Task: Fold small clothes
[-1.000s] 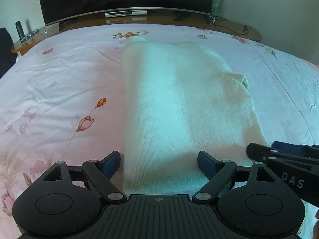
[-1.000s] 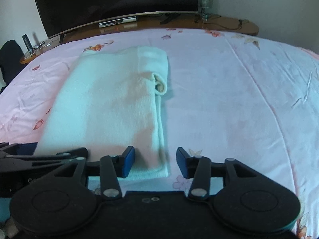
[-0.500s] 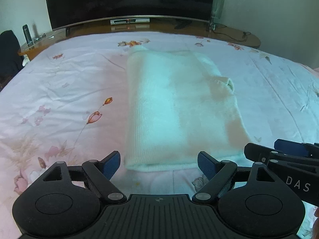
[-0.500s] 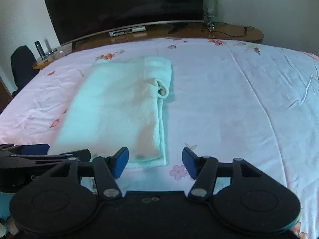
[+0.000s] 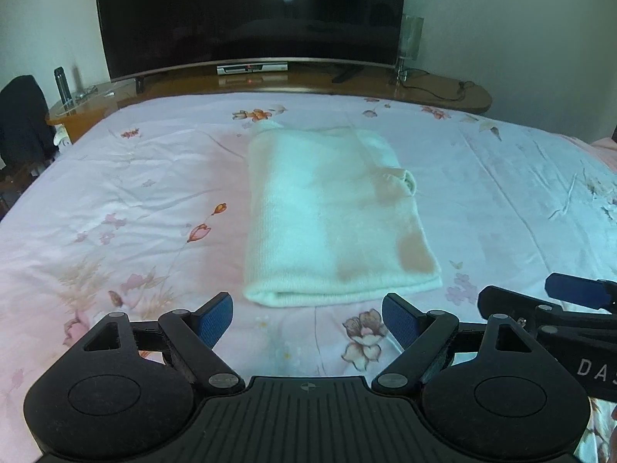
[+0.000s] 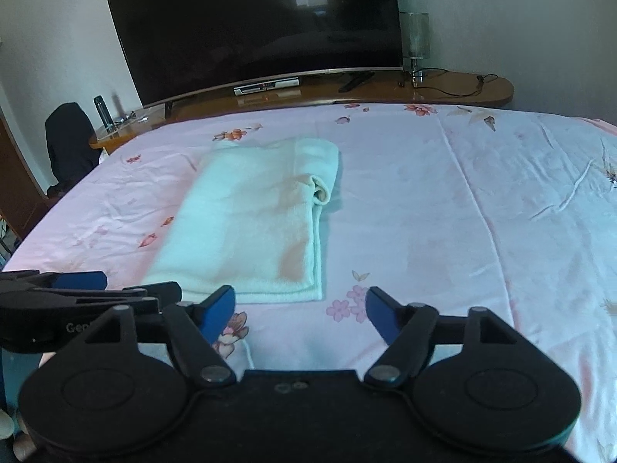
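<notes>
The folded white garment [image 5: 331, 216] lies flat on the floral bedsheet [image 5: 115, 200], its near edge just ahead of your two tools. Your left gripper [image 5: 307, 318] stands wide with nothing between its pads. Your right gripper [image 6: 300, 310] has just been opening; it is also wide and empty, clear of the cloth.

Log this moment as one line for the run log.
garment: folded, flat on bedspread | left gripper: open, empty | right gripper: jaws just opening, empty, clear of garment
</notes>
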Tool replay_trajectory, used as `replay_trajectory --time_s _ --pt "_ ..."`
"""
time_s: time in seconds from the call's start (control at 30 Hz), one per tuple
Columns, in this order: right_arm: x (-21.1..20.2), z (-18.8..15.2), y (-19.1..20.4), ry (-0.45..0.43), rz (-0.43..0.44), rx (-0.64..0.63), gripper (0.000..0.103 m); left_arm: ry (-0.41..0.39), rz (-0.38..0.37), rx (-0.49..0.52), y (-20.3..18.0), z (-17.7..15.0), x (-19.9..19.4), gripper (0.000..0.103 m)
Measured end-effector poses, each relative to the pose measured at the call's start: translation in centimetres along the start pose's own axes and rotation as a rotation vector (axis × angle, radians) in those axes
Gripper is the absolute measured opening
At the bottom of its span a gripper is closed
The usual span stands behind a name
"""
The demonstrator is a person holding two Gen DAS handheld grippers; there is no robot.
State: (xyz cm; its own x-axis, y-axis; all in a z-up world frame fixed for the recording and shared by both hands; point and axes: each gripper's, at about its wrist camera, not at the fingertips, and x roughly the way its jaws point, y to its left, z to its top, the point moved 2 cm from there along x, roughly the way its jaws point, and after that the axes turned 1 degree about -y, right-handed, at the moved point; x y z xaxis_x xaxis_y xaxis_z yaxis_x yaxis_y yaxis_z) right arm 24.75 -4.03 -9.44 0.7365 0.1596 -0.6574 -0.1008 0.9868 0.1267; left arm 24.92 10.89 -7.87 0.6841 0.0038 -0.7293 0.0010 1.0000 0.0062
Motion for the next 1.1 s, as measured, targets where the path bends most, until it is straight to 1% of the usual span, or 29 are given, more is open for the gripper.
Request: replay_trajectory --time_s 0.03,0.1,0.17,0.23,0.3,0.33,0.4,0.43,0.5,0.67,0.73,0.93,1.1 --pt "-0.5 0.0 0.0 -0.005 0.0 -0.002 0.081 -0.005 0.002 0.0 0.0 -0.1 -0.7 0.084" --pt "-1.9 -0.1 0.0 -0.015 -0.022 -0.009 0.087 -0.022 0.005 -0.001 0.0 -0.3 -2.6 0.084" --pt "-3.5 -0.1 -0.1 -0.033 -0.043 -0.02 0.098 -0.038 0.018 0.001 -0.1 -0.4 -4.5 0.084" --pt "-5.5 -0.2 -0.2 -0.055 -0.054 -0.041 0.102 -0.049 0.031 0.002 -0.3 -0.6 -6.3 0.084" --pt "-7.5 -0.3 -0.5 -0.072 -0.083 -0.047 0.102 -0.06 0.039 0.002 -0.6 -0.8 -8.2 0.085" --pt "-8.4 -0.5 -0.6 -0.078 -0.091 -0.044 0.102 -0.063 0.042 0.0 -0.7 -0.9 -8.9 0.089" --pt "-10.4 -1.0 -1.2 -0.088 -0.089 -0.036 0.102 -0.08 0.046 -0.004 -1.2 -1.2 -10.8 0.103" --pt "-11.3 -1.2 -1.5 -0.094 -0.086 -0.029 0.102 -0.106 0.051 0.0 -1.5 -1.5 -11.9 0.103" --pt "-13.1 -1.7 -2.2 -0.104 -0.078 -0.007 0.102 -0.129 0.064 0.018 -2.2 -2.1 -13.5 0.103" --pt "-16.7 -3.4 -3.5 -0.13 -0.093 0.015 0.102 -0.119 0.055 0.004 -3.5 -3.5 -16.2 0.103" --pt "-17.8 -3.9 -3.9 -0.146 -0.107 0.019 0.102 -0.121 0.066 0.003 -4.0 -4.0 -16.9 0.103" --pt "-20.0 -4.7 -4.5 -0.168 -0.137 0.02 0.102 -0.128 0.056 -0.001 -5.3 -5.5 -18.9 0.103" --pt "-20.9 -5.5 -4.7 -0.175 -0.182 0.006 0.102 -0.124 0.058 -0.009 -6.1 -6.4 -19.8 0.103"
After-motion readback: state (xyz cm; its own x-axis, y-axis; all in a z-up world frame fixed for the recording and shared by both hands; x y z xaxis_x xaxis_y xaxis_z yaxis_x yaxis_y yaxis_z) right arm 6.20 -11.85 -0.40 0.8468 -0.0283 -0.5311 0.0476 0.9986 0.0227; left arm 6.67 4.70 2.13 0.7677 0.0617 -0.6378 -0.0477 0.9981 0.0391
